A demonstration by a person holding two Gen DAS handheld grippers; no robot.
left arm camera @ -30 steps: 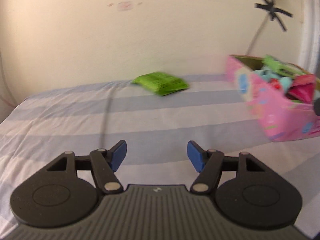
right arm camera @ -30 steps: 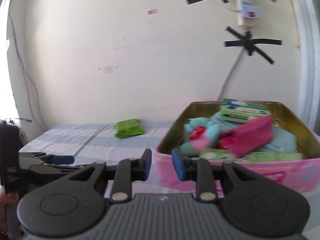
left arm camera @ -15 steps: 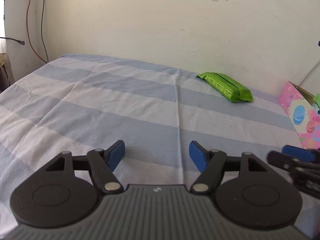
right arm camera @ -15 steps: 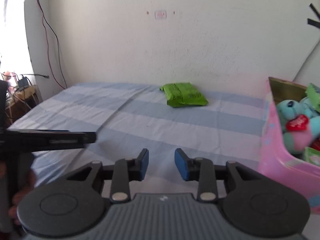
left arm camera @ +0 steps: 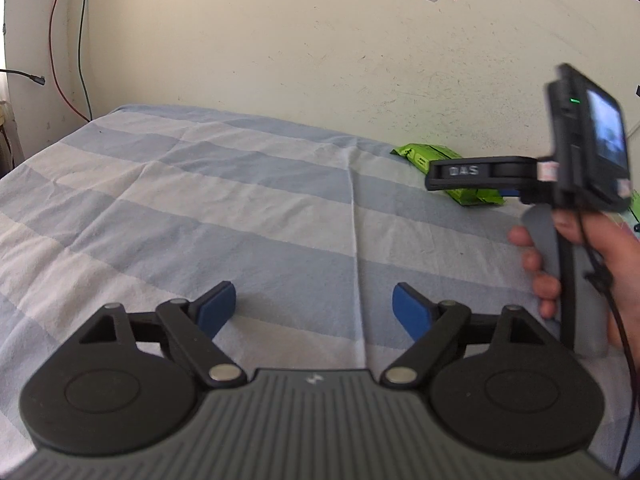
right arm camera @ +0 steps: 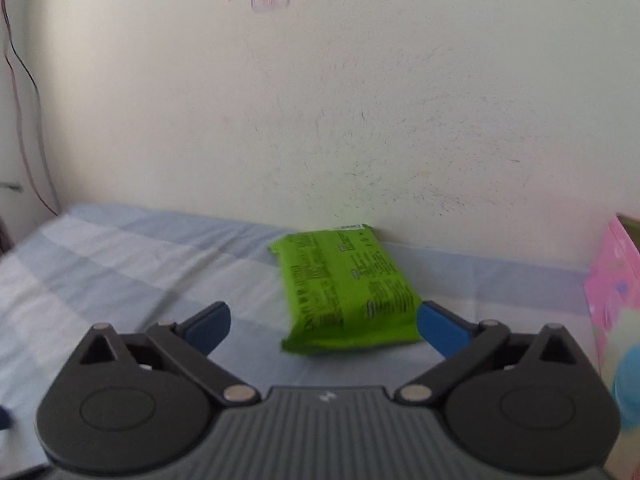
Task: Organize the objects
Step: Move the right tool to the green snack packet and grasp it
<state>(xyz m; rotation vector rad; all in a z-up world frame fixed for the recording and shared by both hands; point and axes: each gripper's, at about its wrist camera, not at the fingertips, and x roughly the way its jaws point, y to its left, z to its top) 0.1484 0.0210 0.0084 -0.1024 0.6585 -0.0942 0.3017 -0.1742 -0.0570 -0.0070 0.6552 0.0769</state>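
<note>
On the striped bed (left arm camera: 248,200) against the cream wall (right arm camera: 360,100), my view has swung off the pink box (right arm camera: 616,280), which filled the right camera a second ago and now shows only at its right edge. My right tongs (right arm camera: 324,326) have closed in on the green packet (right arm camera: 346,290), which sat small and far by the wall before; their jaws have just been opening and now stand released, wide apart. The packet lies flat near the wall, just ahead of and between the blue pads (right arm camera: 438,330), its near right corner by the right one; I cannot tell if they touch. My left tongs (left arm camera: 314,306) have also been opening, nothing between them, over bare sheet.
</note>
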